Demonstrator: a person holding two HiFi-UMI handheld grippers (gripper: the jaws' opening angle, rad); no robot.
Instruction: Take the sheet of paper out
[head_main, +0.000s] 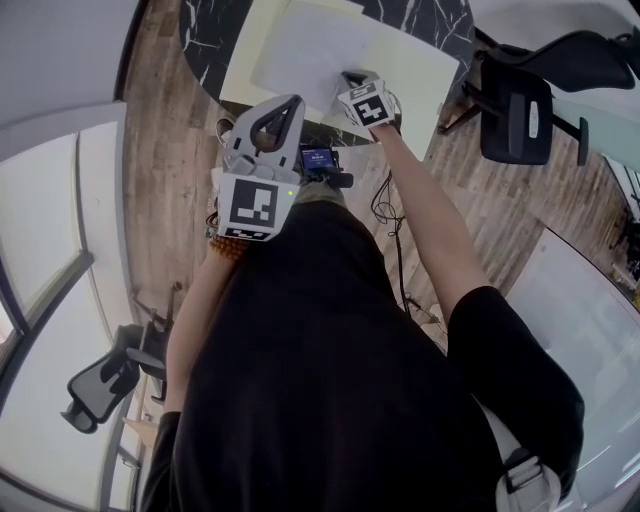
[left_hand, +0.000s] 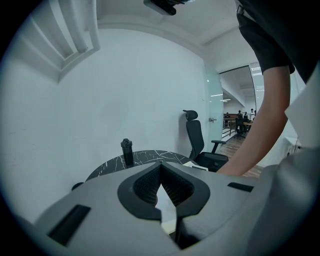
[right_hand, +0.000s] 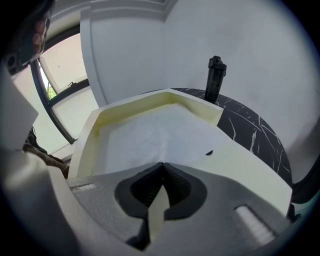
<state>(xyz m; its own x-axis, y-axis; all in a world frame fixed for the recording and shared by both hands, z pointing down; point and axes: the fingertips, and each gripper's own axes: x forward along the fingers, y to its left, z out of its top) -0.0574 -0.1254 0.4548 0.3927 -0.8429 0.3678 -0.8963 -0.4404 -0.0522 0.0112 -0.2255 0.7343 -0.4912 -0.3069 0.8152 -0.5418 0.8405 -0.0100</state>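
A white sheet of paper (head_main: 320, 45) (right_hand: 155, 132) lies flat inside a shallow cream tray (head_main: 238, 75) (right_hand: 200, 107) on a dark marbled table (head_main: 205, 30) (right_hand: 252, 131). My right gripper (head_main: 350, 78) (right_hand: 162, 164) is shut, its tips down at the tray's near edge over the sheet's near border. A cream sliver shows behind the tips; I cannot make out whether anything is pinched. My left gripper (head_main: 290, 103) (left_hand: 160, 162) is shut on nothing, held up in the air left of the tray and close to my body.
A black bottle (right_hand: 214, 79) (left_hand: 127, 151) stands on the table beyond the tray. A black office chair (head_main: 525, 100) (left_hand: 197, 140) sits to the right, and another (head_main: 100, 385) on the wooden floor to the left. Cables (head_main: 385, 215) trail on the floor.
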